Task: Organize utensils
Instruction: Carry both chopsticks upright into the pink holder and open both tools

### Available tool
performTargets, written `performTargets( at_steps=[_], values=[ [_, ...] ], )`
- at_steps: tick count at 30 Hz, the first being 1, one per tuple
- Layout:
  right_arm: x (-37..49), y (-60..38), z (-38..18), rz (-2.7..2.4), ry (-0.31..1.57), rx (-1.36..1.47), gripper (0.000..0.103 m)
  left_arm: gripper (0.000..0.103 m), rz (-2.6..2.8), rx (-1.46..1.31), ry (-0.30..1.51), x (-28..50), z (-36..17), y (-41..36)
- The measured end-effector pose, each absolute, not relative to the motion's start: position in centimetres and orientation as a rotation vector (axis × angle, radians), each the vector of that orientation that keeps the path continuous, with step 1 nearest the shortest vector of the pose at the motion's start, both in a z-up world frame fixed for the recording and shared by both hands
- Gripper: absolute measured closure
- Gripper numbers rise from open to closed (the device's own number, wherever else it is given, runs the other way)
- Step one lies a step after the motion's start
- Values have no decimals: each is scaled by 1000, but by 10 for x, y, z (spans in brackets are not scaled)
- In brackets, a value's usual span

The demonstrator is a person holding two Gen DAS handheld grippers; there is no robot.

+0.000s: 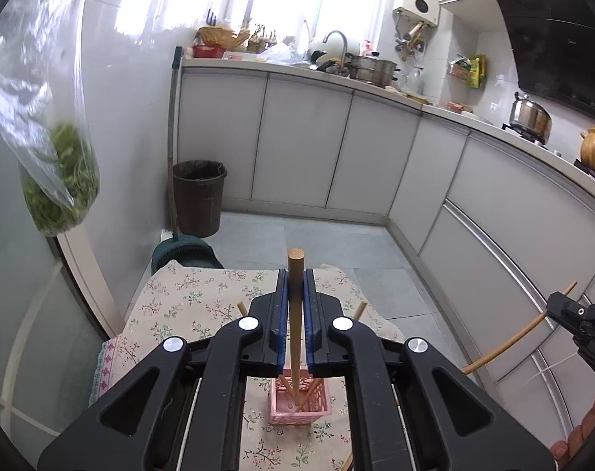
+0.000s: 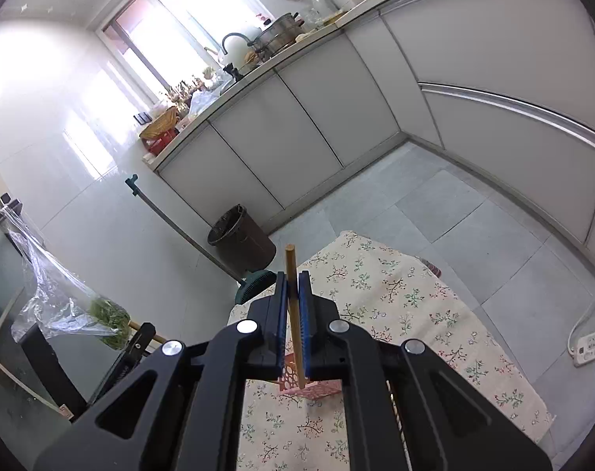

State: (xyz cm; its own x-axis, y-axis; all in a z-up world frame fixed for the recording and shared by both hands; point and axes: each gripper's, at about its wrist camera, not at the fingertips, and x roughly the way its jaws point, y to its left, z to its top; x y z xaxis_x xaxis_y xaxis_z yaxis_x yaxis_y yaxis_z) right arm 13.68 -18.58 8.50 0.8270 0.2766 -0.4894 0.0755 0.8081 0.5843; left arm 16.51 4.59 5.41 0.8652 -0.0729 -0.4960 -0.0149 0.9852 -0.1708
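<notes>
My left gripper (image 1: 296, 274) is shut on a wooden chopstick (image 1: 296, 314), held upright with its lower tip inside a pink perforated holder (image 1: 300, 408) on the floral tablecloth (image 1: 187, 294). Two more chopsticks (image 1: 359, 310) lean in that holder. My right gripper (image 2: 292, 278) is shut on another wooden chopstick (image 2: 293, 314), whose lower end hangs just above the pink holder (image 2: 309, 388). The right gripper also shows in the left wrist view (image 1: 572, 314) at the right edge, holding its chopstick (image 1: 509, 343).
A floral-clothed table (image 2: 415, 314) stands in a kitchen. A brown bin (image 1: 198, 196) and a broom (image 1: 172, 137) stand by the wall. A plastic bag of greens (image 1: 62, 180) hangs at left. Grey cabinets (image 1: 336, 149) line the back. A power strip (image 2: 592, 345) lies on the floor.
</notes>
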Motion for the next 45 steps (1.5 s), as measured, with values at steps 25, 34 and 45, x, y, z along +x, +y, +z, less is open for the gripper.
performTargets(
  at_steps=[25,34,45],
  values=[
    [185,-119,49,151,660,492,97,78,92,-207,554,147,31,88],
    [206,-88,25,150,703,417,97,74,86,-245,595,145,25,100],
    [200,-72,13,170,697,339,75,65,70,-214,583,137,28,89]
  ],
)
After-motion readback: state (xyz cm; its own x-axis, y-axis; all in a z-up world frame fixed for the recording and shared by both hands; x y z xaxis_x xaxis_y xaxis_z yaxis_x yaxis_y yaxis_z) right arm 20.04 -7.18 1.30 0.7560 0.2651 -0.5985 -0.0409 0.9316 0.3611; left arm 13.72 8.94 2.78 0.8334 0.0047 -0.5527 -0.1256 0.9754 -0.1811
